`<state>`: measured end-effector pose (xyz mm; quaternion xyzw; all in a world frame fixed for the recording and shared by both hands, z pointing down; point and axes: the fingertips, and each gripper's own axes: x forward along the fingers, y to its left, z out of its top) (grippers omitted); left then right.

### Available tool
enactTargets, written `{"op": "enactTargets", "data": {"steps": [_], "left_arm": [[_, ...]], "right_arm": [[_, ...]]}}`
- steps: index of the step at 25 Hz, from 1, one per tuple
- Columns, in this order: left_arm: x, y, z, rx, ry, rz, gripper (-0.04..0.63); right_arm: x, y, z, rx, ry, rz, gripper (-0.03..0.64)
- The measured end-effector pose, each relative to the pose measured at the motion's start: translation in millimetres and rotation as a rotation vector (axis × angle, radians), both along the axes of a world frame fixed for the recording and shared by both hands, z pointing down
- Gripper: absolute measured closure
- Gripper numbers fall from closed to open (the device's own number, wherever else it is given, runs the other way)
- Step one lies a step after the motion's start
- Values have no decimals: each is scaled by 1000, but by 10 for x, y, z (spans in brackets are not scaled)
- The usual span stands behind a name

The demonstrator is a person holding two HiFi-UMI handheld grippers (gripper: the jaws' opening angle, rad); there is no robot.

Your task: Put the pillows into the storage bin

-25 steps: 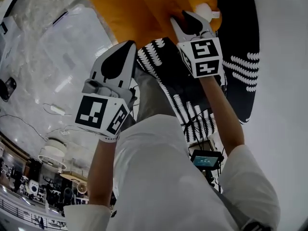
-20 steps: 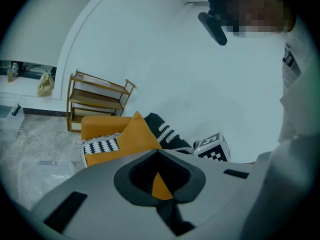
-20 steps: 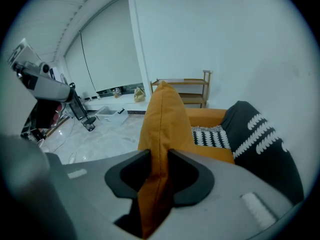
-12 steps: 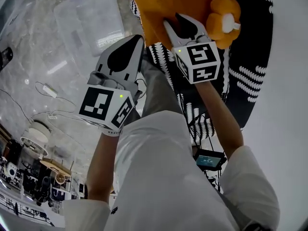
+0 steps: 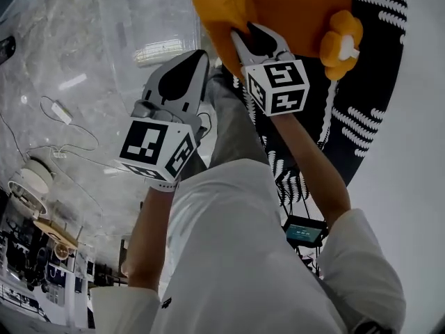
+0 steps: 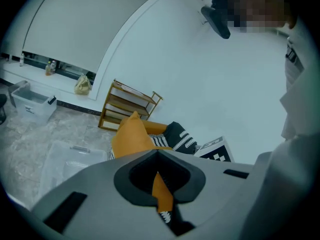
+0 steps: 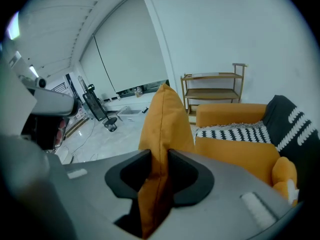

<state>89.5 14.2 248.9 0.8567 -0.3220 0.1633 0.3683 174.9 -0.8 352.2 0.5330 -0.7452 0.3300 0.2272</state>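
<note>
While the right gripper (image 5: 247, 32) is pinching the seam edge of the pillow (image 7: 162, 119), its jaws are keeping the same narrow bite as a second ago, with the orange fabric standing upright between them. Just to its left, the left gripper (image 5: 197, 56) is travelling alongside with its jaws pressed together. Nothing I can make out is caught in them, and orange is only showing through the slot behind the tips.

Over the last second both grippers have been swinging the pillow sideways. The clear bin (image 5: 139, 19) on the floor, which was lying off to the left of the left gripper, is now sitting straight beyond its tips. The pillow is hanging ahead of the right gripper, beside the bin rather than over it, so I judge the carry is nearly done and the lowering and release are still to come.

Further off, to the right gripper's right, a pumpkin cushion (image 5: 341, 44) is resting on the black throw (image 5: 368, 82) over the sofa (image 7: 235, 151). It is drifting away from the grippers and is probably the next thing to fetch.
</note>
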Motion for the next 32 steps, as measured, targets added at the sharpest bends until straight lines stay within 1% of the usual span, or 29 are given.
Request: {"op": "enactTargets", "data": {"steps": [6, 11, 17, 19, 24, 29, 32], "left_arm": [[-675, 97, 215, -22, -32, -83, 588], [-1171, 194, 378, -43, -39, -151, 588], [-1630, 318, 591, -66, -41, -186, 588], [-1709, 373, 625, -71, -41, -188, 588], [-1701, 427, 679, -93, -38, -165, 588], [-1664, 569, 875, -122, -52, -108, 588], [-1746, 627, 1020, -148, -58, -110, 588]], "right_arm": [[-544, -20, 305, -6, -41, 12, 486], [-899, 2, 616, -22, -63, 33, 486], [-1321, 62, 1055, -63, -82, 62, 486], [-1389, 103, 1249, -87, -83, 78, 486], [-1372, 140, 1752, -154, -45, 115, 494], [-1352, 222, 2172, -229, -76, 191, 497], [-1433, 312, 2416, -284, -88, 211, 499]]}}
